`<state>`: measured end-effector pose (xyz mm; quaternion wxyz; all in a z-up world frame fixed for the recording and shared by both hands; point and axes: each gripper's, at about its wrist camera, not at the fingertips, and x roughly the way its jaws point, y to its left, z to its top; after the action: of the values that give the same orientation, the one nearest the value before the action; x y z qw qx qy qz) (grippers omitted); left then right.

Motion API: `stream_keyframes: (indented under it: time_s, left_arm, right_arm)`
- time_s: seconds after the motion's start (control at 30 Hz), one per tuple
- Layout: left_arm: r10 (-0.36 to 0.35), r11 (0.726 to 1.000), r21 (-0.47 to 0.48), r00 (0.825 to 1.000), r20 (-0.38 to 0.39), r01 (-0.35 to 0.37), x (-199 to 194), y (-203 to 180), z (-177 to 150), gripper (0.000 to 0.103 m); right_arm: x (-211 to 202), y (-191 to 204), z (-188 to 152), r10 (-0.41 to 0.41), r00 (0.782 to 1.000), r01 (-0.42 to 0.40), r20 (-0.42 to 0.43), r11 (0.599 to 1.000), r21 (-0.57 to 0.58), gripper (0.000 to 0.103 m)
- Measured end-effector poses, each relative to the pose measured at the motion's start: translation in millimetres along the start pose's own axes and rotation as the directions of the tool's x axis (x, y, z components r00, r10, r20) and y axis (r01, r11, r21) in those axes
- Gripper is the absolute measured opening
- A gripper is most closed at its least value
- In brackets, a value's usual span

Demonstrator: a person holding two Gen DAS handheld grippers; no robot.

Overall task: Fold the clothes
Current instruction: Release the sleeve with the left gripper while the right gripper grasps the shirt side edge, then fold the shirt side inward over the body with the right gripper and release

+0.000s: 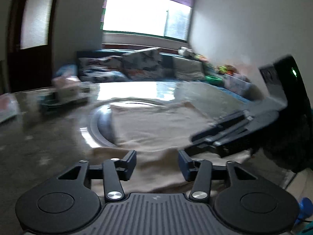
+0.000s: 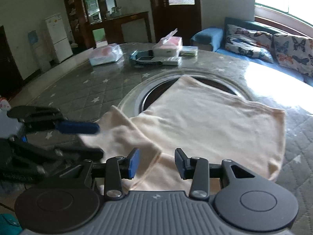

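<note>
A cream shirt [image 2: 205, 125] lies spread on the grey star-patterned table [image 2: 78, 86], partly over a round metal-rimmed opening [image 2: 154, 90]. Its sleeve [image 2: 121, 135] lies folded toward the near left. My right gripper [image 2: 157, 162] is open and empty just above the shirt's near edge. My left gripper [image 1: 157, 163] is open and empty above the near edge of the shirt [image 1: 156, 123], in a blurred view. The left gripper also shows in the right wrist view [image 2: 78, 127] beside the sleeve. The right gripper shows at the right of the left wrist view [image 1: 221, 131].
Plastic-wrapped packages [image 2: 106, 54], boxes [image 2: 168, 45] and a dark tray [image 2: 145, 60] stand at the table's far side. A blue sofa with butterfly cushions [image 2: 248, 41] runs under the window. A door [image 2: 176, 5] and a white fridge [image 2: 58, 37] stand behind.
</note>
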<state>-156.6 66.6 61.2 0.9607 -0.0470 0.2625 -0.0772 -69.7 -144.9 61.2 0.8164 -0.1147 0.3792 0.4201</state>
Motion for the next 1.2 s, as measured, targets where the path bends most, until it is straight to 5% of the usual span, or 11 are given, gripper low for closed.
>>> stream_keyframes:
  time_s: [0.27,0.4,0.53,0.77,1.2]
  left_arm:
    - [0.149,0.985,-0.084,0.988,-0.049,-0.153,-17,45,-26,0.058]
    - [0.164,0.981,-0.092,0.984,-0.072,-0.170,-8,47,-31,0.062]
    - [0.159,0.983,-0.079,0.984,-0.074,-0.165,-5,39,-32,0.073]
    - [0.156,0.984,-0.065,0.983,-0.100,-0.163,11,24,-28,0.091]
    - [0.255,0.967,0.019,0.960,-0.114,-0.255,35,2,-26,0.095]
  right_arm:
    - [26,9,-13,0.018,0.998,-0.015,-0.066,0.999,0.048,0.040]
    - [29,10,-14,0.027,0.998,-0.021,-0.065,0.996,0.082,0.028]
    - [30,12,-11,0.005,0.998,0.000,-0.060,0.996,0.087,0.005]
    - [-7,18,10,-0.038,0.998,0.037,0.057,0.999,0.026,0.004]
    - [-76,9,30,-0.122,0.976,0.128,0.181,0.992,-0.023,0.004]
